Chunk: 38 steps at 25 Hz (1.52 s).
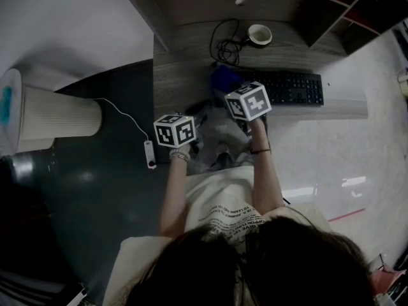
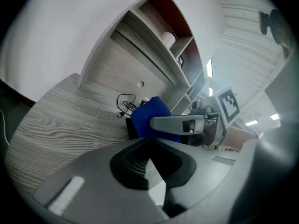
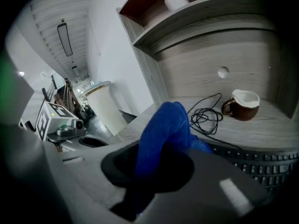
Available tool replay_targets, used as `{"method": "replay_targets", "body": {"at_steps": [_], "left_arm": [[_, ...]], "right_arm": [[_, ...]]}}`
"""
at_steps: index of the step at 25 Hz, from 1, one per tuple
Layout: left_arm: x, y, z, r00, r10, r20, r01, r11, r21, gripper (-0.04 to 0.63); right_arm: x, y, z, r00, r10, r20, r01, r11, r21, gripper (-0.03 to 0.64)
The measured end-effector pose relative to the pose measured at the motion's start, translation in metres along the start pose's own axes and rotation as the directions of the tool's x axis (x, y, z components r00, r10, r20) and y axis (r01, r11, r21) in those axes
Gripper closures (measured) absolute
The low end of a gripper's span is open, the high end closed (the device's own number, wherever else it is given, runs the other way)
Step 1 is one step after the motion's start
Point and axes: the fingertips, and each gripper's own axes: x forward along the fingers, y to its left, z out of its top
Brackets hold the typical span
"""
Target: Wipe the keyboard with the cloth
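Observation:
The black keyboard [image 1: 290, 88] lies across the wooden desk [image 1: 178, 81]; its keys show at the lower right of the right gripper view [image 3: 254, 160]. A blue cloth [image 3: 163, 129] bunches up over the keyboard's left end, pinched in my shut right gripper [image 3: 152, 174]. In the head view the cloth [image 1: 224, 78] pokes out ahead of the right gripper [image 1: 245, 97]. The left gripper [image 1: 174, 131] hovers off the desk's front left, shut with nothing between its jaws [image 2: 156, 164]. From its view the right gripper [image 2: 187, 124] holds the cloth [image 2: 147, 113].
A brown mug [image 1: 259, 35] and a coiled black cable [image 1: 226, 43] sit behind the keyboard. Shelves [image 3: 196, 8] rise over the desk back. A white ribbed cylinder [image 1: 57, 116] and a power strip [image 1: 149, 153] stand on the dark floor to the left.

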Motion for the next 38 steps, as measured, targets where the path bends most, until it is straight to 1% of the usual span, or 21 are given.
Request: {"method": "replay_targets", "body": {"at_steps": [10,15,19,33,38], "left_arm": [[-0.009,0.008,0.003,0.999,0.028,0.024,-0.027,1.0,-0.01,0.592],[-0.013,0.008,0.007,0.998,0.044,0.039,-0.044,0.999,-0.005,0.592],[-0.018,0.005,0.015,0.996,0.064,0.062,-0.064,0.998,0.009,0.592],[-0.028,-0.03,0.041,0.981,0.081,0.175,-0.091,0.995,0.047,0.592],[-0.028,-0.045,0.051,0.975,0.078,0.21,-0.094,0.993,0.067,0.592]], "right_arm": [[0.01,0.012,0.004,0.999,0.042,0.001,-0.042,0.999,-0.012,0.557],[0.005,0.018,0.012,0.996,0.073,0.043,-0.073,0.997,0.007,0.557],[-0.001,0.022,0.017,0.994,0.091,0.065,-0.092,0.996,0.002,0.557],[-0.047,0.019,0.038,0.983,0.119,0.143,-0.12,0.993,-0.003,0.557],[-0.069,0.015,0.05,0.971,0.135,0.197,-0.139,0.99,0.008,0.557]]}}
